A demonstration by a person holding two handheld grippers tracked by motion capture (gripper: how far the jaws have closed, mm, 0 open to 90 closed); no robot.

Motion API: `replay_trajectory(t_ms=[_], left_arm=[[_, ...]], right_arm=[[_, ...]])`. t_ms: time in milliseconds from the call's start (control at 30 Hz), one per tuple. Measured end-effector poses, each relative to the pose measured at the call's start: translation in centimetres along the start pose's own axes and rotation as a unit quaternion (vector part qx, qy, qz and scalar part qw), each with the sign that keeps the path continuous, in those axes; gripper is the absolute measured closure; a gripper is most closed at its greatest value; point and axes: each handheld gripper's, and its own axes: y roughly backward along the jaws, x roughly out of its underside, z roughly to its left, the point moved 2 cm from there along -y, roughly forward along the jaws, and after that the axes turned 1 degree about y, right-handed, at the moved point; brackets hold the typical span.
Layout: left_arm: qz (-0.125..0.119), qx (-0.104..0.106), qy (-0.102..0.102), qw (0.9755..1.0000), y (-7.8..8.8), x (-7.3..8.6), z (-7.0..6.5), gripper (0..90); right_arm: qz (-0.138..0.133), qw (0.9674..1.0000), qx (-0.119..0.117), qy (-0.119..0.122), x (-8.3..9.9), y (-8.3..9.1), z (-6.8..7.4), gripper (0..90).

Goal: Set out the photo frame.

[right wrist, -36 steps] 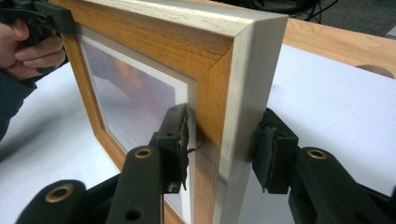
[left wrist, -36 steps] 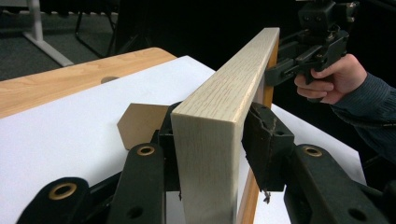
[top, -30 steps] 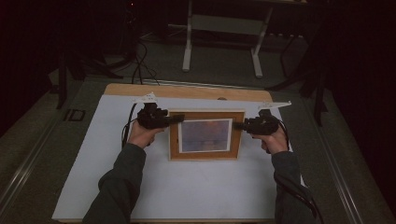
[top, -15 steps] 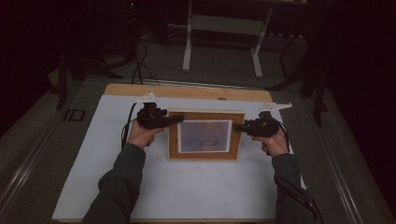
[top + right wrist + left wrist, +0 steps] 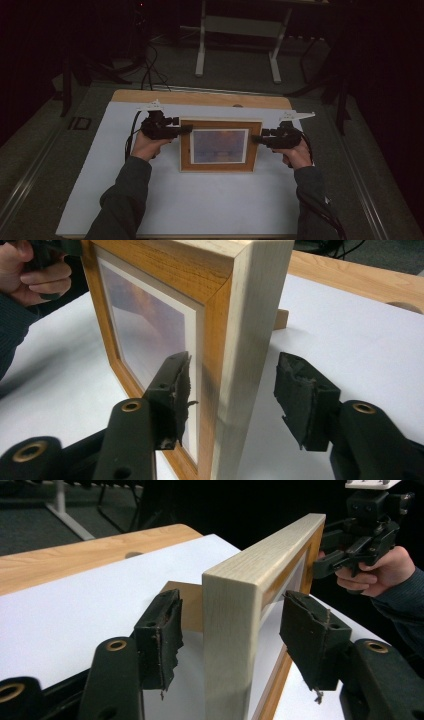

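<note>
Though upright, pale-edged rectangular wooden frame (image 5: pixel 220 145)

Picture frame (image 5: pixel 220 146) upright on table (image 5: pixel 200 210), between both grippers

A fixed camera looks down and forward over my table (image 5: pixel 200 210) from above. Two close cameras ride my hands, each looking along my jaws from opposite ends at the same picture frame (image 5: pixel 235 630).

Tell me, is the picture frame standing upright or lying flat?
Upright: the picture frame stands on its lower edge on the white sheet, a prop behind it, pads apart from both sides.
</note>
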Motion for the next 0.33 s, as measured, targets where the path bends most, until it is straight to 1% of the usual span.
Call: replay_trajectory(t_ms=[33,67,200,233,267,300,333], left_arm=[[-0.004,-0.011,-0.002,0.9999,0.3,0.1,-0.1,41.2],[-0.009,-0.016,-0.002,0.9998,0.6,0.2,-0.1,40.7],[-0.022,-0.026,0.000,0.9994,2.0,0.8,-0.3,39.3],[-0.022,-0.026,0.000,0.9994,2.0,0.8,-0.3,39.3],[-0.028,-0.034,0.001,0.9990,2.7,1.1,-0.5,39.3],[-0.027,-0.048,-0.002,0.9985,3.8,1.9,-0.6,39.0],[-0.027,-0.048,-0.002,0.9985,3.8,1.9,-0.6,38.9]], right_arm=[[-0.001,1.0000,0.000,0.001,0.0,0.1,0.0,46.4],[-0.002,1.0000,0.001,0.000,0.0,0.2,0.0,45.8],[-0.004,1.0000,0.002,-0.001,0.1,0.6,0.1,43.9],[-0.004,1.0000,0.002,-0.001,0.1,0.6,0.1,43.9],[-0.007,1.0000,0.006,-0.003,0.4,0.9,0.2,42.1],[-0.008,0.9999,0.012,-0.003,0.6,1.1,0.3,41.1],[-0.008,0.9999,0.012,-0.003,0.6,1.1,0.3,41.1]])
